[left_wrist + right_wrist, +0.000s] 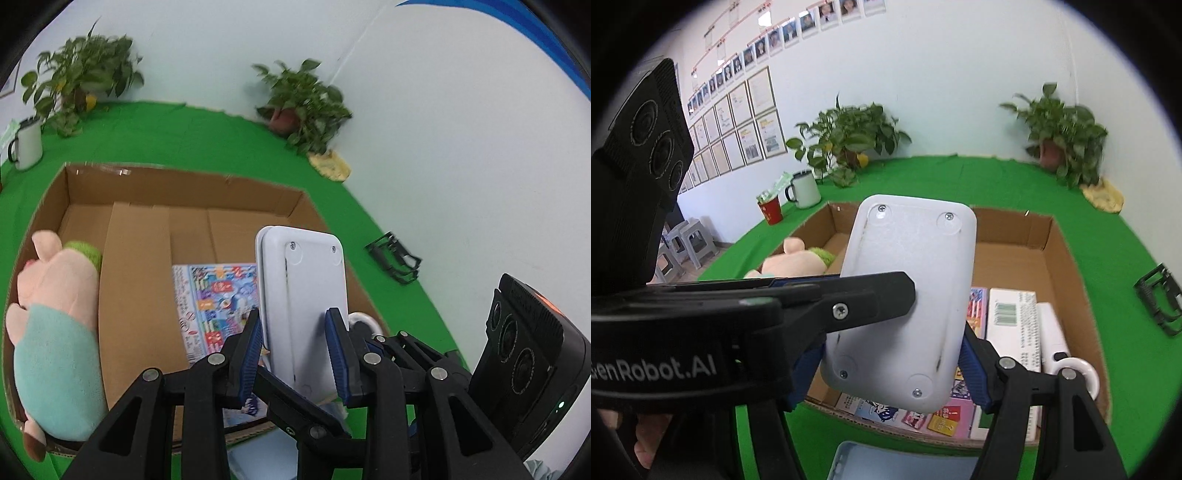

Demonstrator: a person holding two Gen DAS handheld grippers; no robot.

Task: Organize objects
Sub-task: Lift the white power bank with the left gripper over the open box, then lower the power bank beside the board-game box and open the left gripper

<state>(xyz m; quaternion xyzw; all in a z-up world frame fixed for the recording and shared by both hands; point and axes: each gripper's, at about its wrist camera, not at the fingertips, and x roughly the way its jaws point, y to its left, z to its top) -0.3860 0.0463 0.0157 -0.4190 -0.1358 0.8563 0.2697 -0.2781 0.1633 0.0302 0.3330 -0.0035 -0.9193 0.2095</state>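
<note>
A flat white plastic device (pixel 304 295) with screws and round feet on its back is held above an open cardboard box (pixel 184 184). My left gripper (pixel 295 332) is shut on its lower part, blue pads (pixel 338 347) on both edges. In the right wrist view the same device (pixel 905 295) sits between my right gripper's (pixel 886 354) blue pads, with the left gripper's finger (pixel 849 299) across it. The box (pixel 1052 236) holds a pink plush pig (pixel 55 325), a colourful booklet (pixel 214 295), a white carton (pixel 1012 325) and a white ring-handled item (pixel 1071 365).
Green cloth (pixel 221 140) covers the table. Two potted plants (pixel 846 136) (pixel 1063 136) stand at the back wall, a white enamel mug (pixel 803 190) and red cup (pixel 771 210) at back left. A black folding stand (pixel 1160 299) lies right of the box. A pale blue case (pixel 886 461) lies in front.
</note>
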